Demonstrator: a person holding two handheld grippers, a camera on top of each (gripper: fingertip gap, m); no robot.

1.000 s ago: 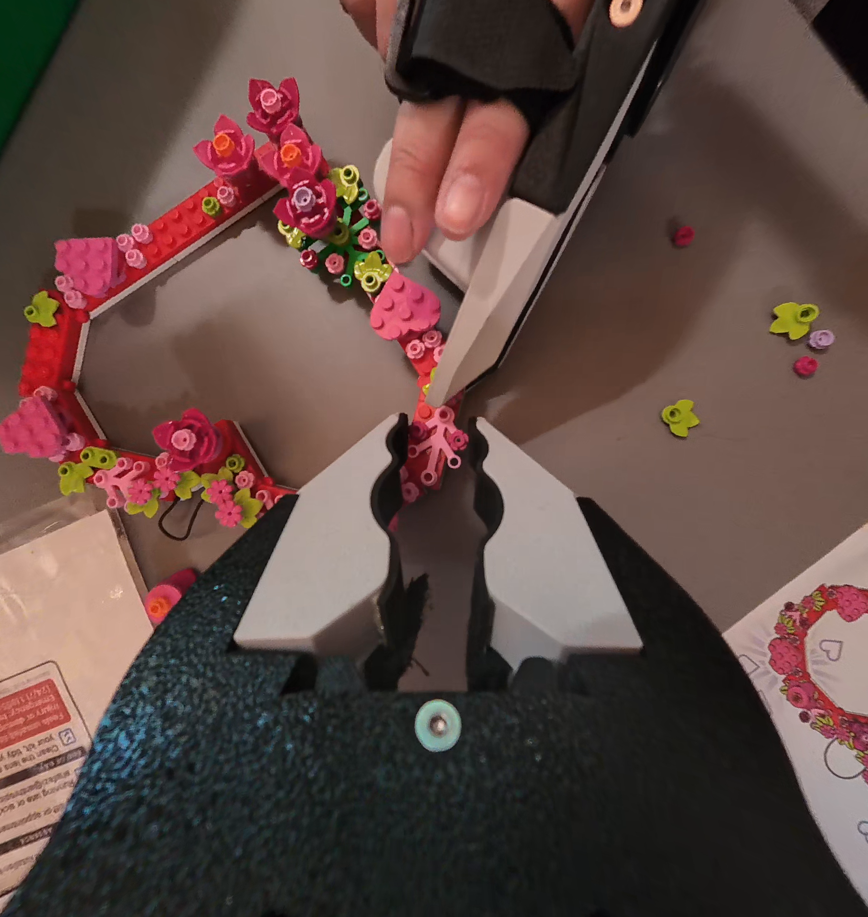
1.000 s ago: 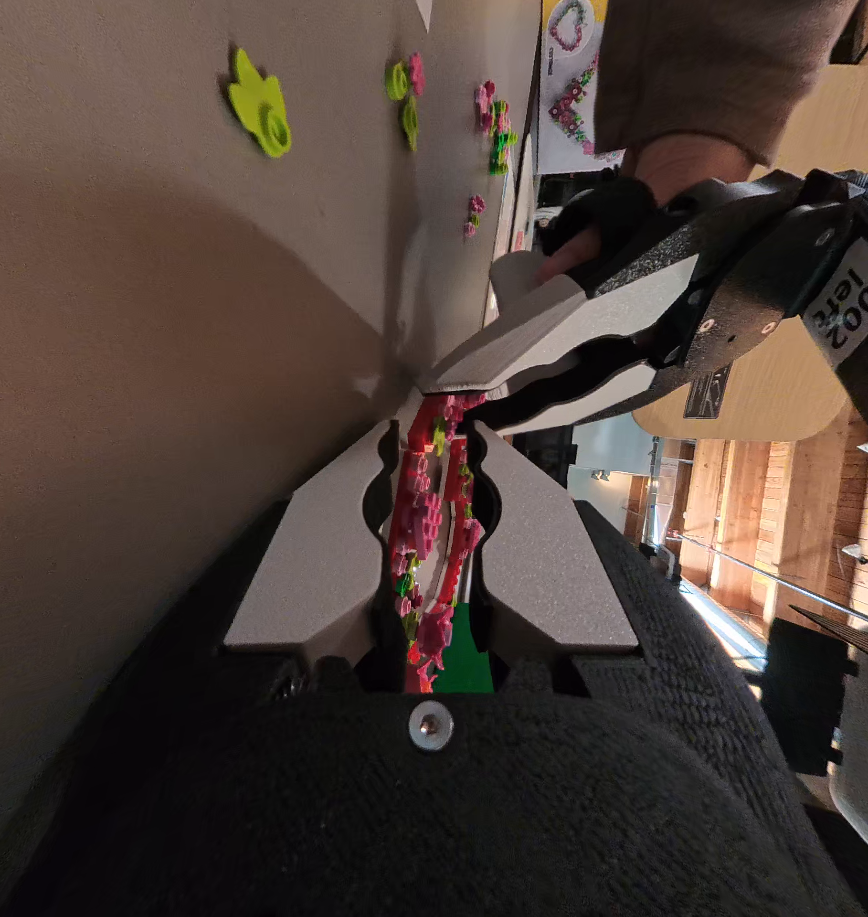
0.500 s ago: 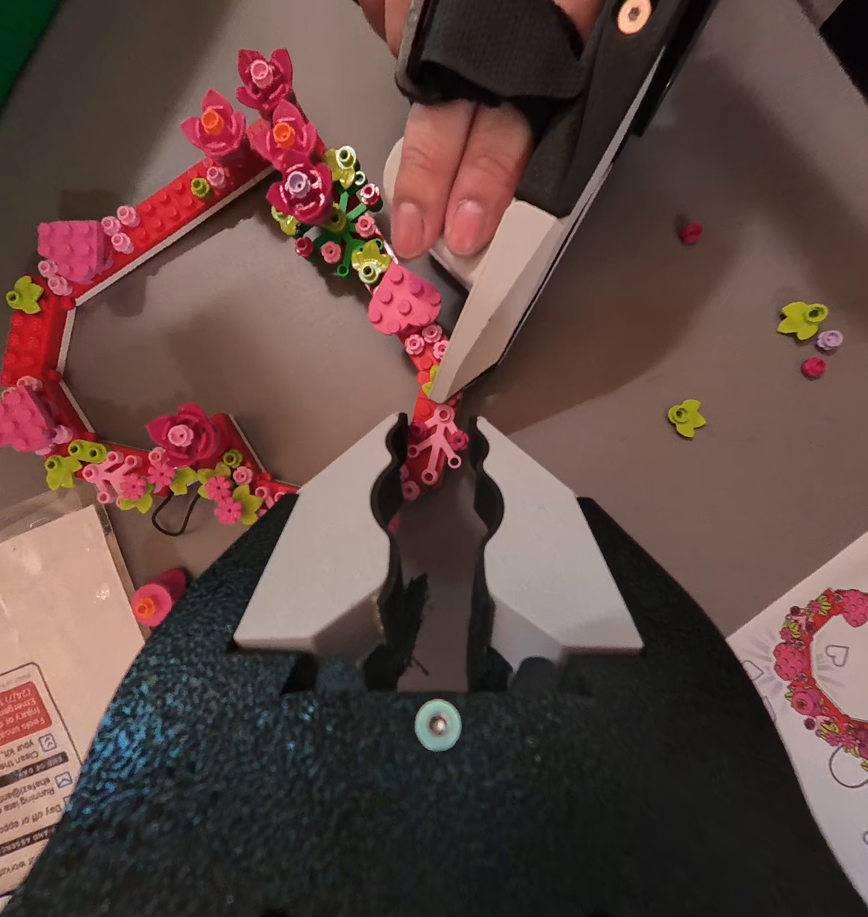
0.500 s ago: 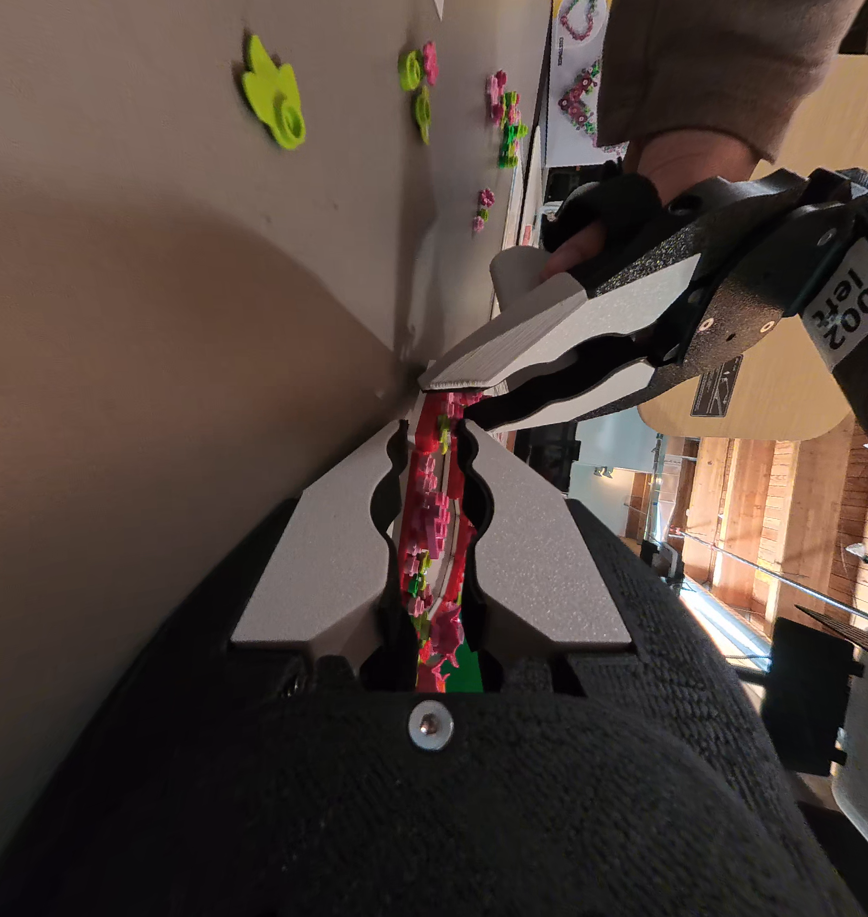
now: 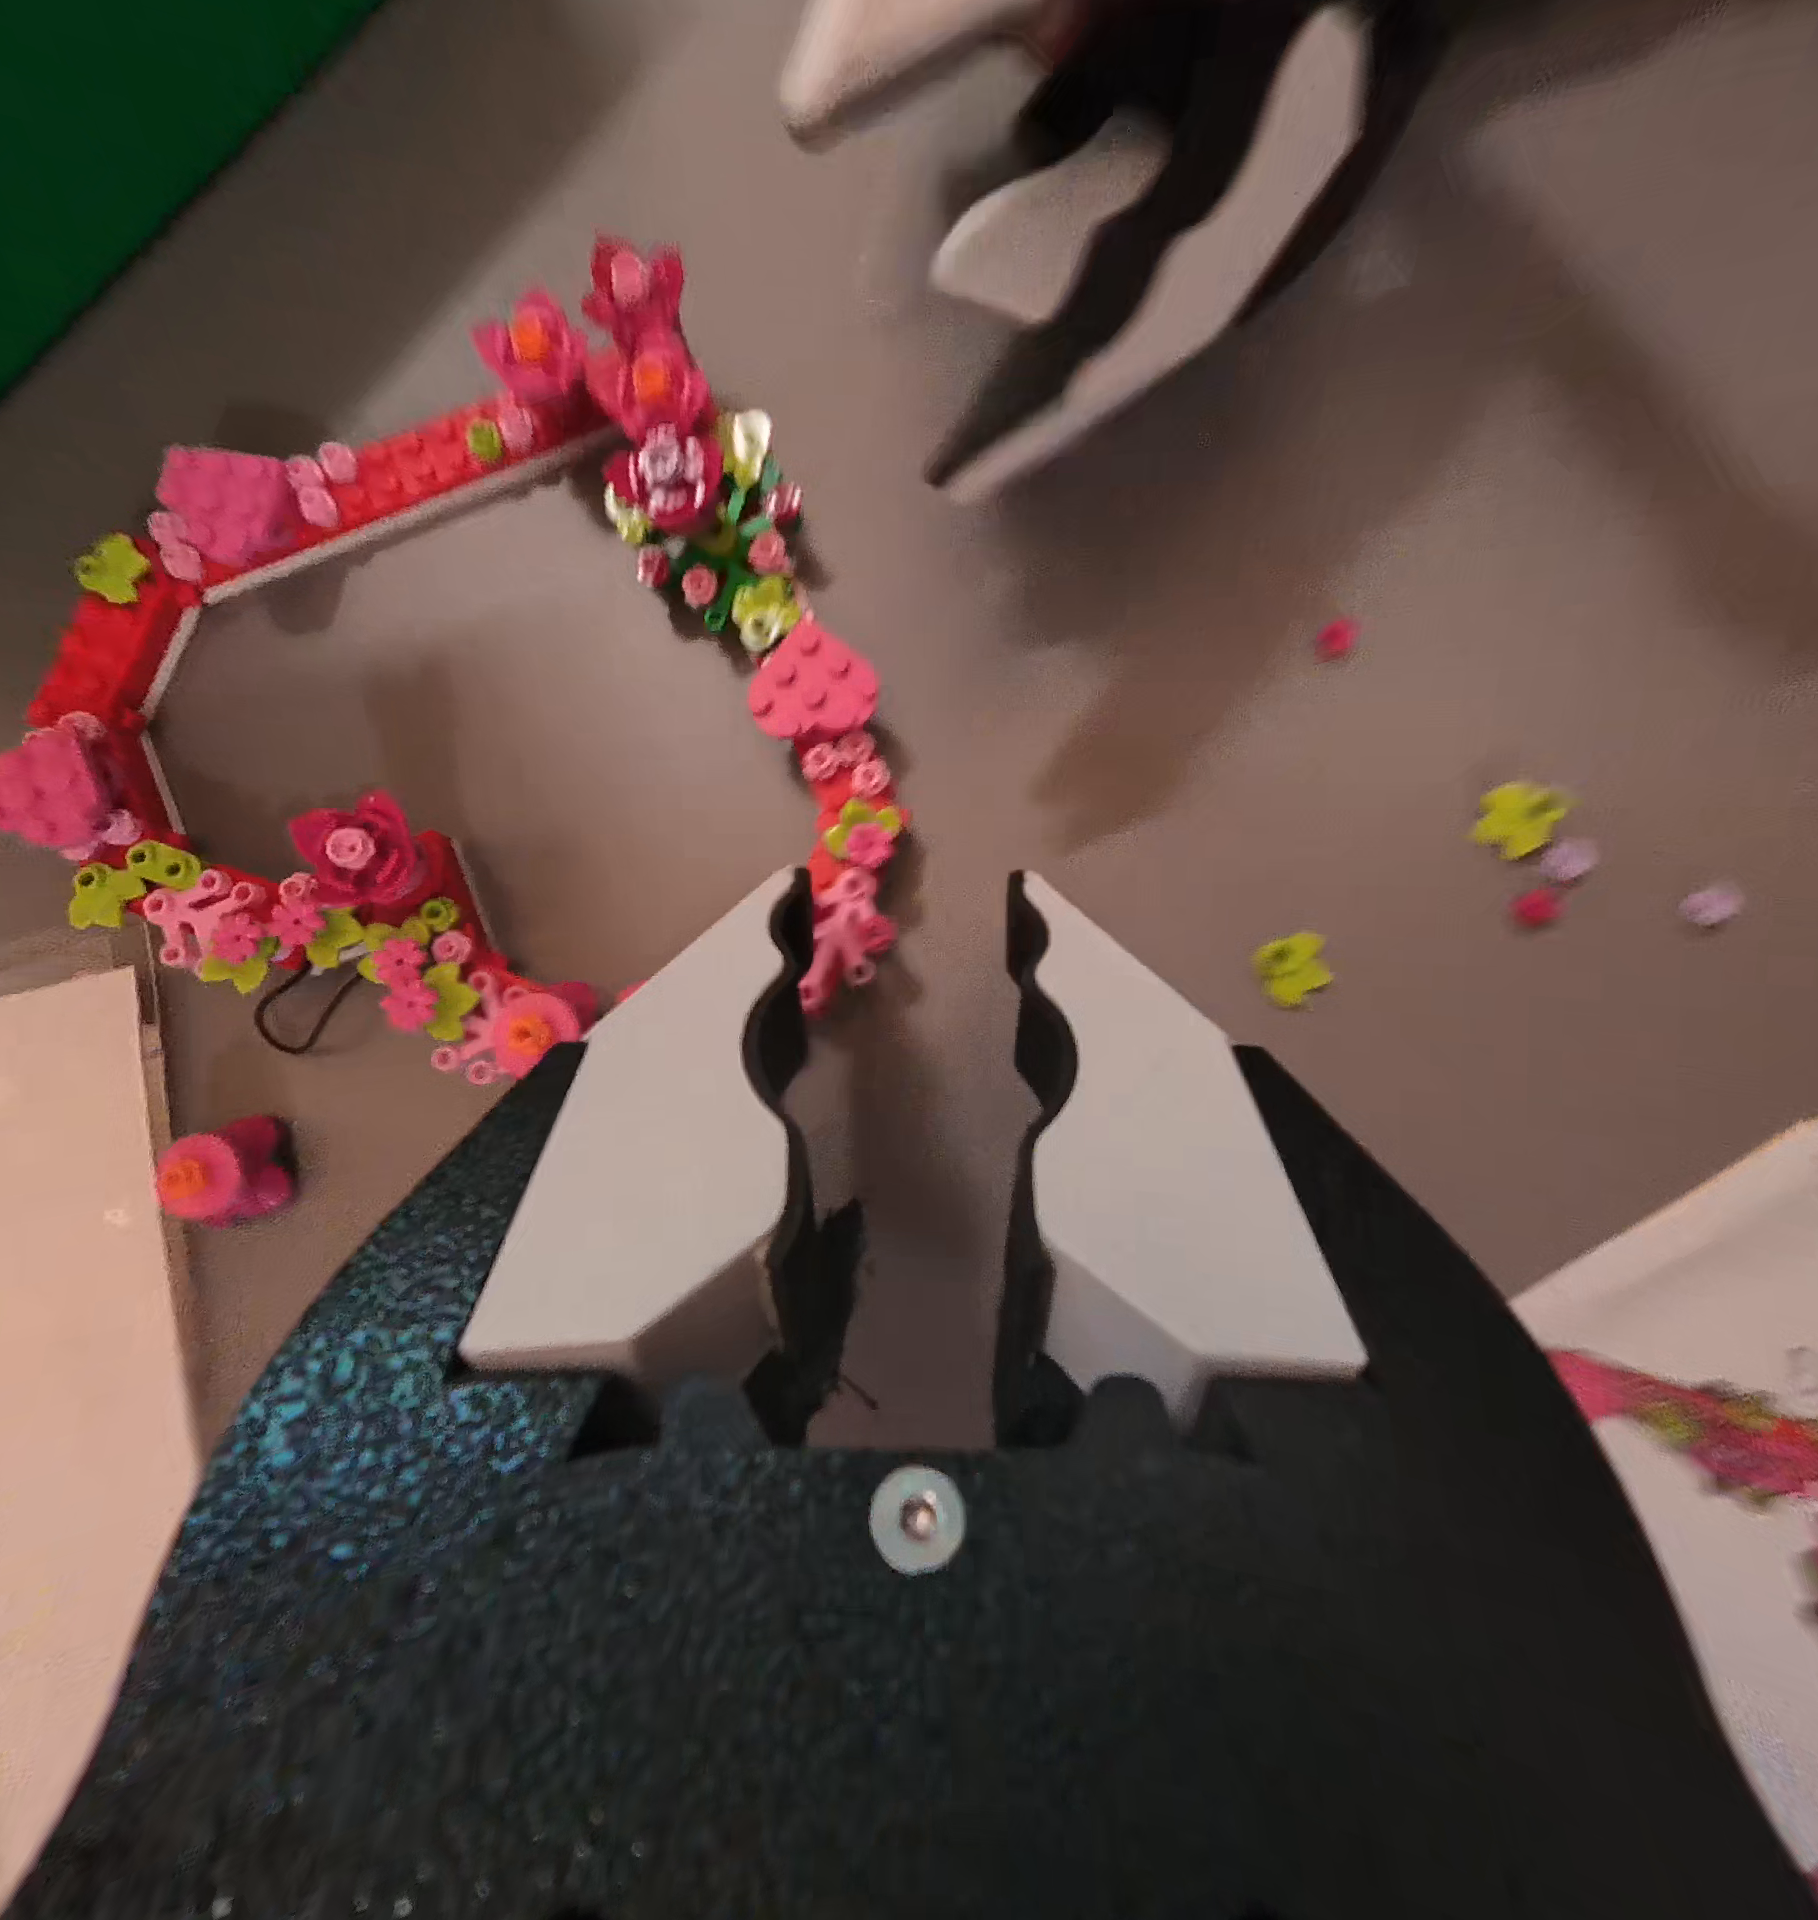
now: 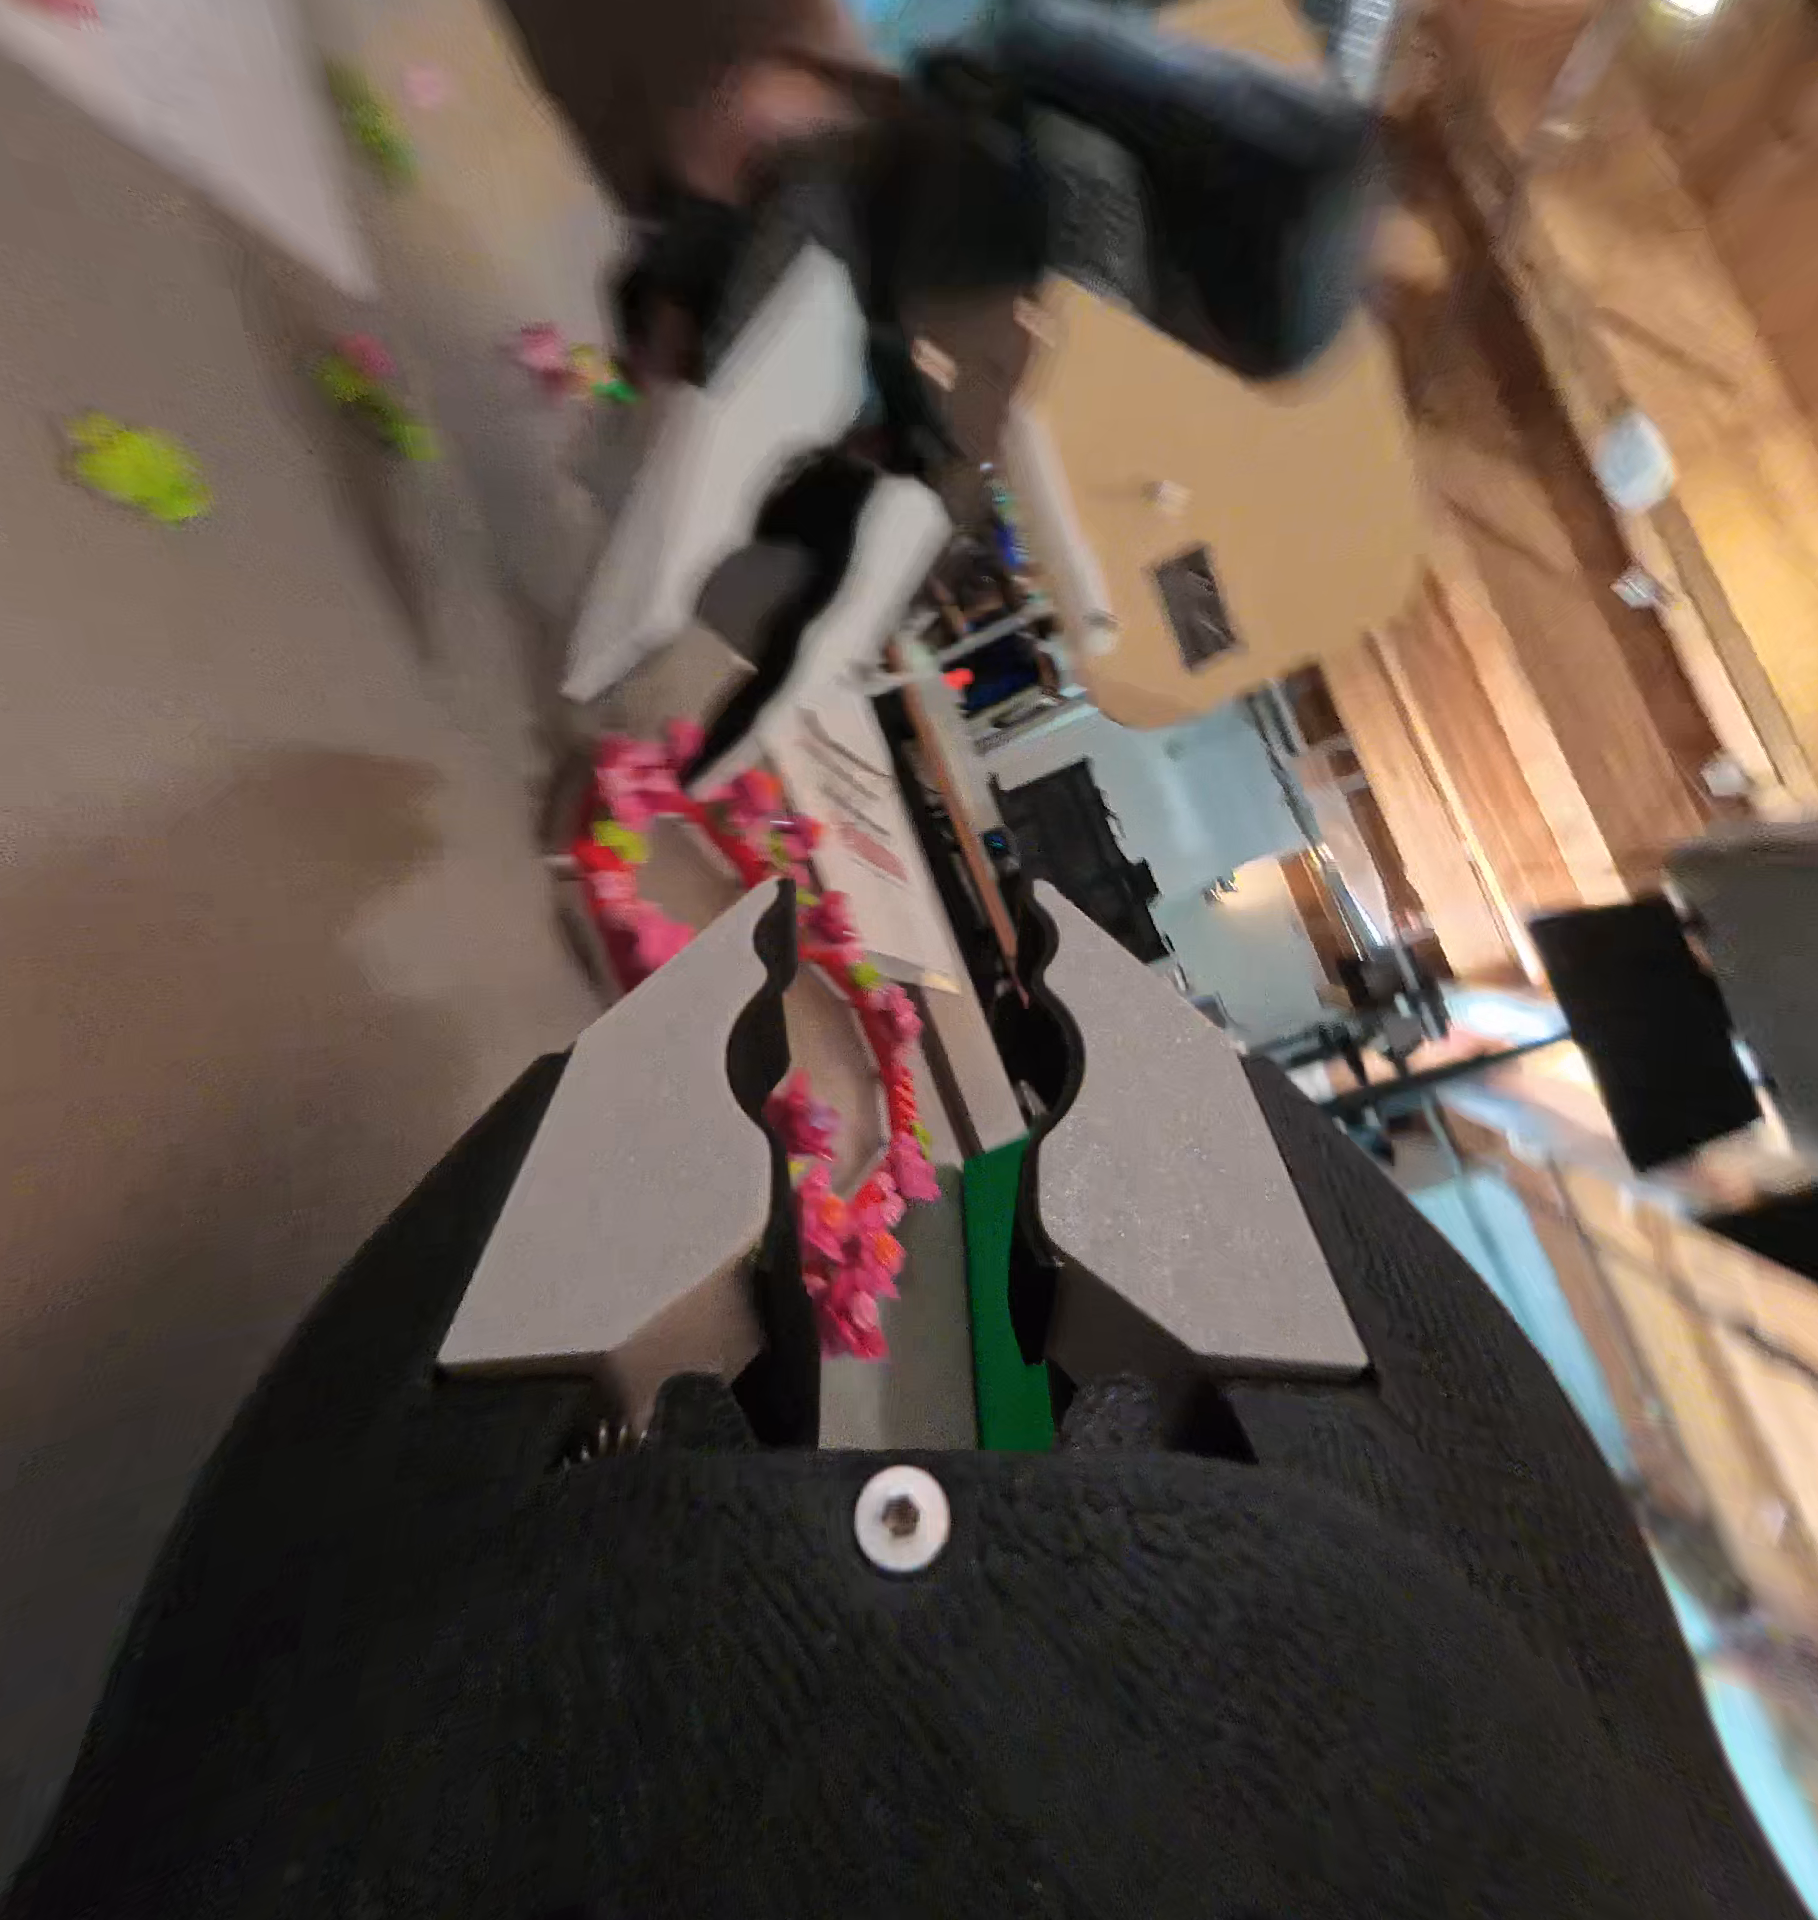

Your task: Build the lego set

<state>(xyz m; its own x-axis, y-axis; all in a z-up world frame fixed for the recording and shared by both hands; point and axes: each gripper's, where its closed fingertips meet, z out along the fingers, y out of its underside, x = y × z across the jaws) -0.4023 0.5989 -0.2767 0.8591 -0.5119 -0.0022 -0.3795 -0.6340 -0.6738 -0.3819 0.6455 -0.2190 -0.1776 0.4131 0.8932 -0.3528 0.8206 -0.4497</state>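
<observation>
**Both grippers free, the frame lying flat on the table**

My left gripper (image 5: 910, 894) has its fingers (image 5: 676, 1122) parted with nothing between them; only bare table shows through the gap. The tip of its left finger sits just beside the frame's near end, at a pink sprig, but I cannot tell if it touches. My right gripper (image 6: 905, 904) is likewise spread and empty, hanging clear above the table.

The frame (image 5: 417, 468) is a heart-shaped ring of red bricks, lying flat on the grey table (image 5: 1300, 1143), ahead and left of my left gripper. It carries roses, pink hearts, lime leaves and tiny blossoms.

I judge it light but fragile: thin and jointed at the corners, so it could flex or split if lifted by one end. The flowers look loosely seated and would pop off under a pinch. I would grip across a plain red brick run, such as the upper bar, and support a second side with the other gripper.

Loose leaves (image 5: 1291, 966) and studs lie to the right; a spare rose (image 5: 221, 1169) lies left. They are small and slick, so I would pinch them lightly.
</observation>
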